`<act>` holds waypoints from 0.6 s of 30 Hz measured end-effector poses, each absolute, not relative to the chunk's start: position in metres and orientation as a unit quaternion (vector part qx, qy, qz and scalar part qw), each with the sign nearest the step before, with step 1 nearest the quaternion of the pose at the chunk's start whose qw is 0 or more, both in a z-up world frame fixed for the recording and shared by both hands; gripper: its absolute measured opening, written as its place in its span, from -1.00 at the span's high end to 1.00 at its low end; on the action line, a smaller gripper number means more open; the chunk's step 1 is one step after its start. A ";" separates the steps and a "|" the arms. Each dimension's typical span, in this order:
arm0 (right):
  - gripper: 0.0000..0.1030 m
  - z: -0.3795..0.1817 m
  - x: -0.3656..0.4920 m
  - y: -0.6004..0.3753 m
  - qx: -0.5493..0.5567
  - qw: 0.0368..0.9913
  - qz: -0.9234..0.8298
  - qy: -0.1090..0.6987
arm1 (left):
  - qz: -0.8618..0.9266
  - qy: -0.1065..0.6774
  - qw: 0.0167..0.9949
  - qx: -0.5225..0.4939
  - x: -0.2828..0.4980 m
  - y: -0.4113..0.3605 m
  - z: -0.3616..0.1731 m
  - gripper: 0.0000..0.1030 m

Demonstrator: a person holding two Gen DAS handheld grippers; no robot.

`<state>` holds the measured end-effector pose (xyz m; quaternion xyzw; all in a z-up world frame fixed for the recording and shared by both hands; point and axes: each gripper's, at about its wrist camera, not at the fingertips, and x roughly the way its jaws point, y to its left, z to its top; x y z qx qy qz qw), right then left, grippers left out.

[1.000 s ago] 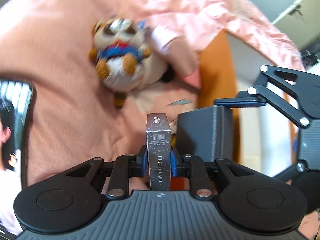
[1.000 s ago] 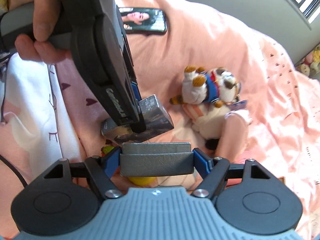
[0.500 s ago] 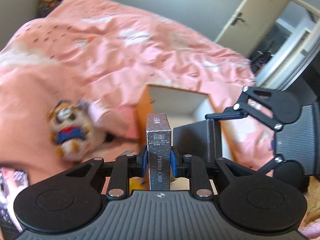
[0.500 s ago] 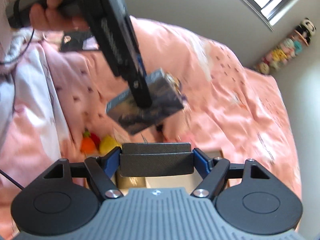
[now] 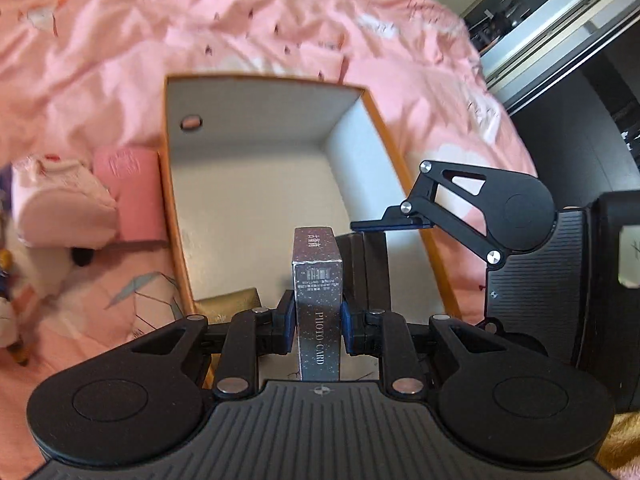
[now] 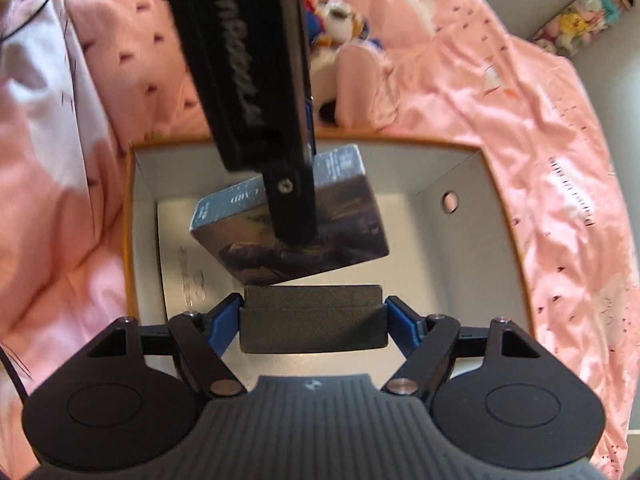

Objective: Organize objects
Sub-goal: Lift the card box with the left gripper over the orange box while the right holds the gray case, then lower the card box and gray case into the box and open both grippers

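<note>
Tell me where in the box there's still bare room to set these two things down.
Most of the box floor is bare, from the wall with the round hole toward the middle. The near left corner holds something gold. Both grippers, with the photo card pack and the dark block, crowd the near end.

1 open box (image 5: 256, 184), 1 photo-card pack (image 5: 318, 280), 1 dark grey case (image 6: 312, 324), 1 plush toy (image 6: 340, 20)

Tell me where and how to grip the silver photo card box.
Grip the silver photo card box across its two broad flat faces, near one end, coming in from that narrow end. The faces are parallel and the box is thin, so the left gripper pads sit flat, as they do now above the orange box.
</note>
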<state>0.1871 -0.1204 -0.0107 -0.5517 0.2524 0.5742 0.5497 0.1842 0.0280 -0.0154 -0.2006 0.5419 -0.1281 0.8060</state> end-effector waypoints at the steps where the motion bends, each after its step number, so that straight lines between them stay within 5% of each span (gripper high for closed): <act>1: -0.49 -0.015 0.190 -0.121 -0.554 0.545 0.575 0.254 | -0.126 0.550 0.801 -0.200 0.188 0.026 -0.021 0.51; 18: -0.49 -0.043 0.201 -0.128 -0.537 0.501 0.624 0.268 | -0.083 0.646 0.739 -0.172 0.220 0.005 -0.072 0.47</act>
